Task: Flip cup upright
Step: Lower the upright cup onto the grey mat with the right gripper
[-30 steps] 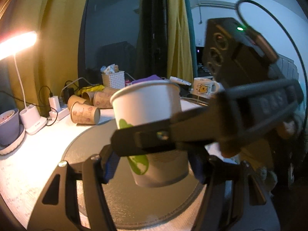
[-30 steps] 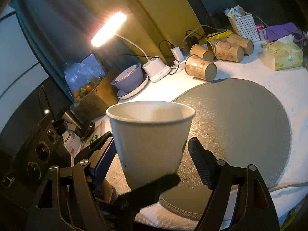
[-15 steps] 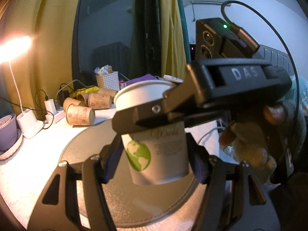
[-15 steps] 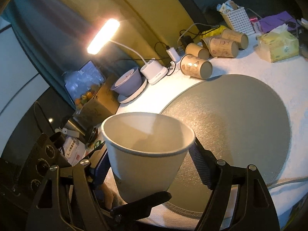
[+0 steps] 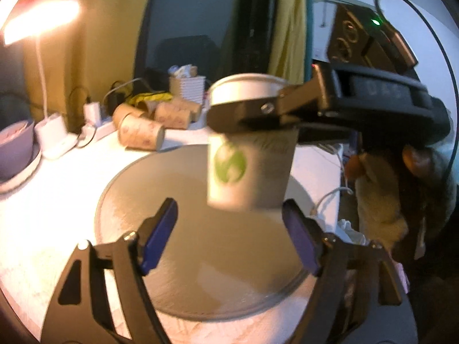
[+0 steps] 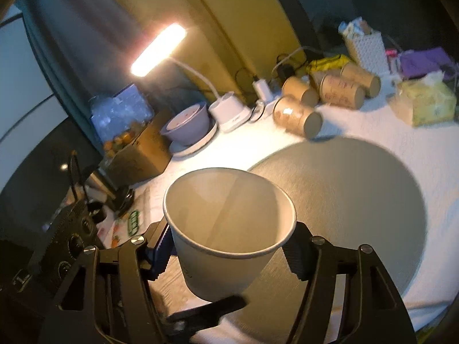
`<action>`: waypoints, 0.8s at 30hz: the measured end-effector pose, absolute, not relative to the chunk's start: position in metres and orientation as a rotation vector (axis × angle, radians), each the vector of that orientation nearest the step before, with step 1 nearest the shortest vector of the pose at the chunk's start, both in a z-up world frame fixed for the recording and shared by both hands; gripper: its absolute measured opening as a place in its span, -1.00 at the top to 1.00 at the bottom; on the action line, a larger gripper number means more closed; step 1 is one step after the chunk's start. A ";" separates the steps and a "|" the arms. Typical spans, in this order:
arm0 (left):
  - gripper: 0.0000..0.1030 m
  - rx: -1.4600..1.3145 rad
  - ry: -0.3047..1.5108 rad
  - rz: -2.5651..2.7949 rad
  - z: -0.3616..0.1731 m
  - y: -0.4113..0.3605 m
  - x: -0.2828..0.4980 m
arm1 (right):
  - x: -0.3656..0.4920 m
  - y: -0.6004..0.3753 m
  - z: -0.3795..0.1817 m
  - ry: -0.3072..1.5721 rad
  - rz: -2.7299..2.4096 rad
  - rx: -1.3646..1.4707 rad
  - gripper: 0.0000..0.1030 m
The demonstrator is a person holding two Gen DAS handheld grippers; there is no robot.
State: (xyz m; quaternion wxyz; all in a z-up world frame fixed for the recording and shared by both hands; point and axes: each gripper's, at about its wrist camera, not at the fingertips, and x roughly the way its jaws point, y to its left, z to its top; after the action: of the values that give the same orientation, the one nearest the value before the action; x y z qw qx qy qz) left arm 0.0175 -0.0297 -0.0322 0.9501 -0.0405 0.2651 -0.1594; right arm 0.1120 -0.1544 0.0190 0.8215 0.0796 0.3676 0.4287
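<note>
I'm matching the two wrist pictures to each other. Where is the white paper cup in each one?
Left wrist: white paper cup centre, upright, clamped near its rim by the right hand-held gripper.
Right wrist: cup low centre, mouth up, between that gripper's fingers.
Shared landmark: the round grey mat beneath it.

The round grey mat (image 6: 358, 189) lay bare across its surface, giving open passage beneath the white paper cup (image 6: 229, 229) held above its near-left edge. At the mat's far rim, several brown paper cups (image 6: 298, 117) lay on their sides and blocked that approach. The white lamp base (image 6: 229, 111), purple bowl (image 6: 186, 123) and yellow tissue pack (image 6: 424, 106) crowded the table's back.
</note>
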 end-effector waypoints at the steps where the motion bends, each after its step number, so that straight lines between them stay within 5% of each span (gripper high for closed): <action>1: -0.48 -0.098 0.550 -0.313 -0.034 -0.025 0.018 | 0.114 -0.154 0.020 0.764 0.888 0.151 -0.33; 24: -0.52 -0.396 0.682 -0.121 -0.061 0.043 0.047 | 0.131 -0.119 -0.033 0.620 0.505 -0.262 -0.34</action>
State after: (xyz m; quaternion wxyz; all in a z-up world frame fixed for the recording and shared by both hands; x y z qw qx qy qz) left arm 0.0467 0.0432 -0.0609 0.9215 -0.1928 0.3321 -0.0588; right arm 0.1305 -0.1191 -0.0332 0.9129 -0.1270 0.3008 0.2450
